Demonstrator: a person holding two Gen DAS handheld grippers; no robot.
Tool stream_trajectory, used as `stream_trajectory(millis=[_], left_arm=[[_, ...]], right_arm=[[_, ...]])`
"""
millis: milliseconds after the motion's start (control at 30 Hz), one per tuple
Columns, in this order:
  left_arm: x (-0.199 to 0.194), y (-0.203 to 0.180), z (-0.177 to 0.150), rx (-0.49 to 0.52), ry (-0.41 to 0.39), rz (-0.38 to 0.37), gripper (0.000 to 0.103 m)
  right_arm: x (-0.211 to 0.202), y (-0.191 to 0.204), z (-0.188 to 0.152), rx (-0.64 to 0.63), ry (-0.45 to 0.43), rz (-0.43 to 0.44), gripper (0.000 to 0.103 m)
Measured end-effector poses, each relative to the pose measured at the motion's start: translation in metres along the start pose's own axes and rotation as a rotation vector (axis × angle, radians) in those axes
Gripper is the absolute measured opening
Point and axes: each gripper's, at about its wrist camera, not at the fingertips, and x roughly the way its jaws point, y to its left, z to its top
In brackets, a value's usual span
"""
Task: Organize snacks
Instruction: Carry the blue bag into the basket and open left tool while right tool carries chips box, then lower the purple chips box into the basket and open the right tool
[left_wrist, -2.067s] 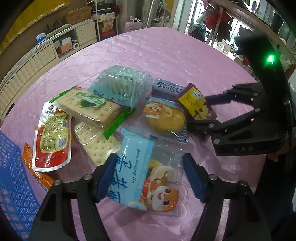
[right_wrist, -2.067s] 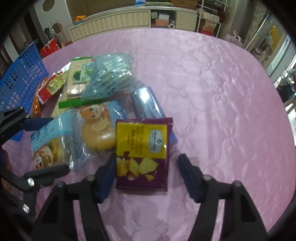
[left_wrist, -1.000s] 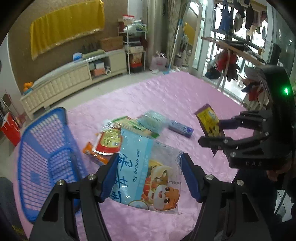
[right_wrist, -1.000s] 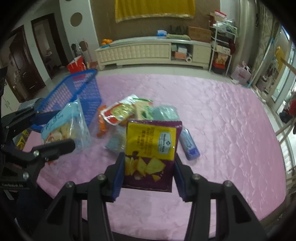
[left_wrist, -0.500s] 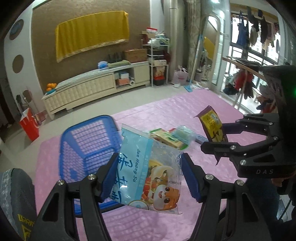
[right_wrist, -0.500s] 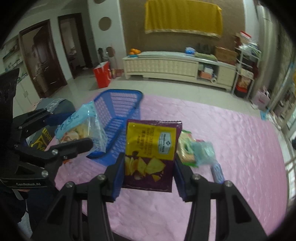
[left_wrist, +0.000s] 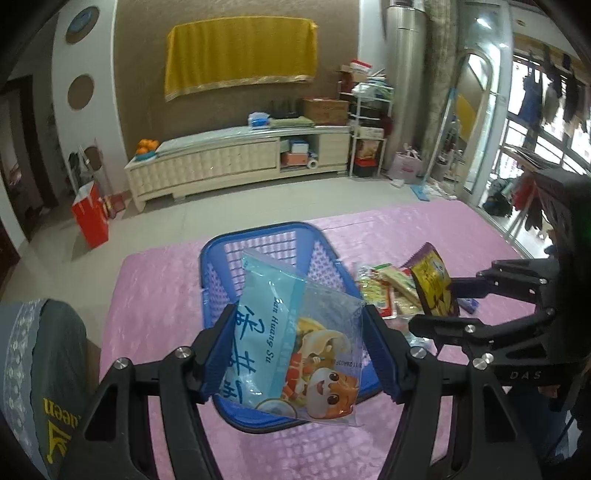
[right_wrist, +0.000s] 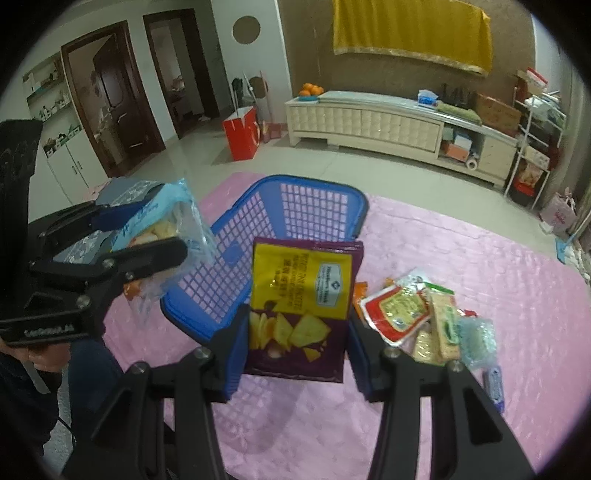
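Pink quilted cloth covers the desk (right_wrist: 480, 258) in a living room with a long cream sideboard and a yellow hanging on the far wall, where two snacks are carried toward a blue basket (right_wrist: 317, 192). At left, the left hand-held gripper (left_wrist: 299, 350) pinches a pale blue cake packet (left_wrist: 291, 339) by its side edges, the packet hanging over the near rim of the basket. At right, the right hand-held gripper (right_wrist: 295, 347) is pressed against both sides of a purple and yellow chip bag (right_wrist: 303, 302), held upright in front of the basket and seemingly above its near edge. No snack can be seen inside the basket. Beside it on the cloth lies the remaining pile of snacks (right_wrist: 424, 321): a red pouch, cracker packs, a clear blue wrapper and a small blue pack further out.

Judging by the positions, the step in hand is the drop into the basket. To do it well, each packet should be brought fully past the rim and lowered toward the mesh floor before the jaws part, one gripper at a time so the two do not crowd each other; the soft, light bags could otherwise catch on the rim and slide out onto the cloth
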Motion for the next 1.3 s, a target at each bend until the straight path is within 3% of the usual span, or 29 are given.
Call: stream_trajectory(millis=[500, 700, 1300], left_arm=[[0.05, 0.024, -0.024, -0.06, 0.091, -0.047, 0.065], [0.064, 0.027, -0.03, -0.073, 0.127, -0.023, 0.066], [0.054, 0.042, -0.009, -0.08, 0.077, 0.031, 0.068]], right_arm=[[0.037, 0.007, 0.007, -0.006, 0.075, 0.003, 0.053], [0.037, 0.006, 0.006, -0.005, 0.08, 0.004, 0.053], [0.055, -0.002, 0.033, -0.012, 0.065, 0.017, 0.053]])
